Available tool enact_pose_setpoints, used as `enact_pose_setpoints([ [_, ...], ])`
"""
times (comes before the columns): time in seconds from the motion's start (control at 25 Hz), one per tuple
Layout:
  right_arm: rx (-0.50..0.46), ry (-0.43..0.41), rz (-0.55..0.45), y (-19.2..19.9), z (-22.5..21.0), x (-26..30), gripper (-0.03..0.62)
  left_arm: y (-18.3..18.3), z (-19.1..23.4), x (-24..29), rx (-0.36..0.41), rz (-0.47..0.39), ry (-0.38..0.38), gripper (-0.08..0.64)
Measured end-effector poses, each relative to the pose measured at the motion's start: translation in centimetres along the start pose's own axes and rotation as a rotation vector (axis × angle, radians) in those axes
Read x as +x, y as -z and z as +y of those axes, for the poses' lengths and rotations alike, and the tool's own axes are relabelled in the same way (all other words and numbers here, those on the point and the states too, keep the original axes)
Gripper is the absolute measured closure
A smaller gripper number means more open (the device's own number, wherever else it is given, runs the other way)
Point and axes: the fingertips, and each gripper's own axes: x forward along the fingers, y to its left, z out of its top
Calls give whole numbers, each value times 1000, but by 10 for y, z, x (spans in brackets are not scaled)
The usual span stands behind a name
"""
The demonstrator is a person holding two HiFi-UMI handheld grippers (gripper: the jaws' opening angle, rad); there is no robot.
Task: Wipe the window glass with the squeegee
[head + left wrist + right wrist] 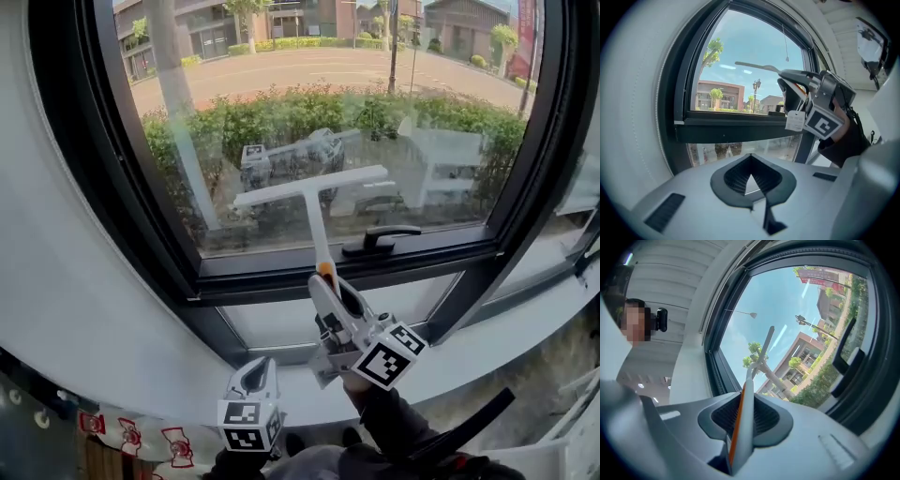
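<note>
1. right gripper (323,281) is clamped on the tail end of the squeegee (314,192) handle; in the right gripper view the white handle with its orange strip sits squeezed between the two jaws
2. the squeegee is a white T; its handle runs up from the jaws and its blade sits tilted across the lower middle of the window glass (281,84), left end lower than the right; looks like it's up against the pane, its reflection is right behind it
3. left gripper (255,367) is down low by the white sill (487,347), well apart from the squeegee; jaws pinched together at the tips with nothing in them
4. black window handle (380,242) lies on the dark frame (75,141) just right of the squeegee handle
5. green hedge (450,122) and a road outside
</note>
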Motion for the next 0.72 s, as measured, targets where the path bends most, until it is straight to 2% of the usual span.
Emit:
enact_pose_setpoints([
  [0.44, -37, -171, -123, -45, 67, 85, 518, -12, 29, 2, 4, -26, 15, 561],
  [0.6, -58, -228, -145, -56, 92, 116, 518, -16, 36, 2, -6, -34, 13, 561],
  [0.72, -37, -256, -147, -56, 101, 136, 518, -19, 41, 1, -10, -39, 11, 561],
])
